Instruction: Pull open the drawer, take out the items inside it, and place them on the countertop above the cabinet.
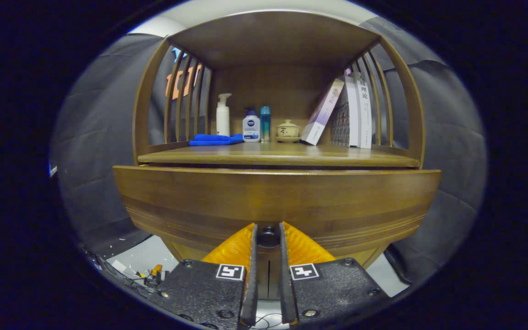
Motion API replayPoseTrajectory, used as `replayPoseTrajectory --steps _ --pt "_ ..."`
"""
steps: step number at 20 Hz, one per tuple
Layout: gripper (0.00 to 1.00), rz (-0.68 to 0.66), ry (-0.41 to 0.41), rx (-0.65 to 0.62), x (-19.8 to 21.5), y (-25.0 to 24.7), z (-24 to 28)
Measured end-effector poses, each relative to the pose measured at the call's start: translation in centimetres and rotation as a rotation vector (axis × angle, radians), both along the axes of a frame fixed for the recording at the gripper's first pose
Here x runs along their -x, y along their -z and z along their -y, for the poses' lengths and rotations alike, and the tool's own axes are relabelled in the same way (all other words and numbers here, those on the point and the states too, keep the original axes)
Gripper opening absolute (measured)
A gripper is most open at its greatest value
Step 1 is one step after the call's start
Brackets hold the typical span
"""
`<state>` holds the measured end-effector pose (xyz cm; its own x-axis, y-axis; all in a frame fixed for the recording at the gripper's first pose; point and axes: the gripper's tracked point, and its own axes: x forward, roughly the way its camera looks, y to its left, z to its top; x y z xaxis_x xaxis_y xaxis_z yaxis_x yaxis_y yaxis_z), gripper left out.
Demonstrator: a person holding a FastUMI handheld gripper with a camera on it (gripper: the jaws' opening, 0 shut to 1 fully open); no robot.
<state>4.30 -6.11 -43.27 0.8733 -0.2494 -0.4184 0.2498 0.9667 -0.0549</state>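
Presently, by label:
Gripper (pixel 268 236): fingers (pixel 251 256) nearly closed, one on either side of the dark round drawer knob (pixel 268 237), pressing on it from left and right.
Drawer (pixel 273 201): wooden front just ahead of the fingers, pulled out a little from the cabinet (pixel 397 114), a dark gap along its top edge below the countertop; inside hidden behind the front.
Countertop (pixel 273 156): wooden shelf surface above the drawer, under a curved roof with slatted sides.
Blue cloth (pixel 216 140): folded, lying at the left of the countertop.
White pump bottle (pixel 222 114): upright, behind the cloth.
Lotion bottle (pixel 251 126): white with blue cap, upright, just beside the cloth.
Teal tube (pixel 265 123): upright, touching or just beside the lotion bottle.
Lidded cup (pixel 288 130): cream-coloured, on a saucer, near the middle back.
Books (pixel 355 110): at the right; several upright, one leaning against them.
Floor (pixel 140 261): pale, cables and small clutter lying left of the fingers.
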Motion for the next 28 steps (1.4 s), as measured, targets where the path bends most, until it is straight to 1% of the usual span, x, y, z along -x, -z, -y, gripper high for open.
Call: replayPoseTrajectory --steps 3,13,17,22,28 --pt "0.23 0.001 0.001 -0.005 1.6 -0.2 -0.6" --pt "0.24 -0.055 -0.08 -0.01 8.3 -0.6 -2.5" --pt "0.23 -0.068 -0.093 0.001 10.1 -0.7 -2.9" --pt "0.22 -0.09 -0.1 -0.024 12.5 -0.9 -3.5" --pt "0.22 -0.12 -0.159 -0.003 14.8 -0.8 -5.3"
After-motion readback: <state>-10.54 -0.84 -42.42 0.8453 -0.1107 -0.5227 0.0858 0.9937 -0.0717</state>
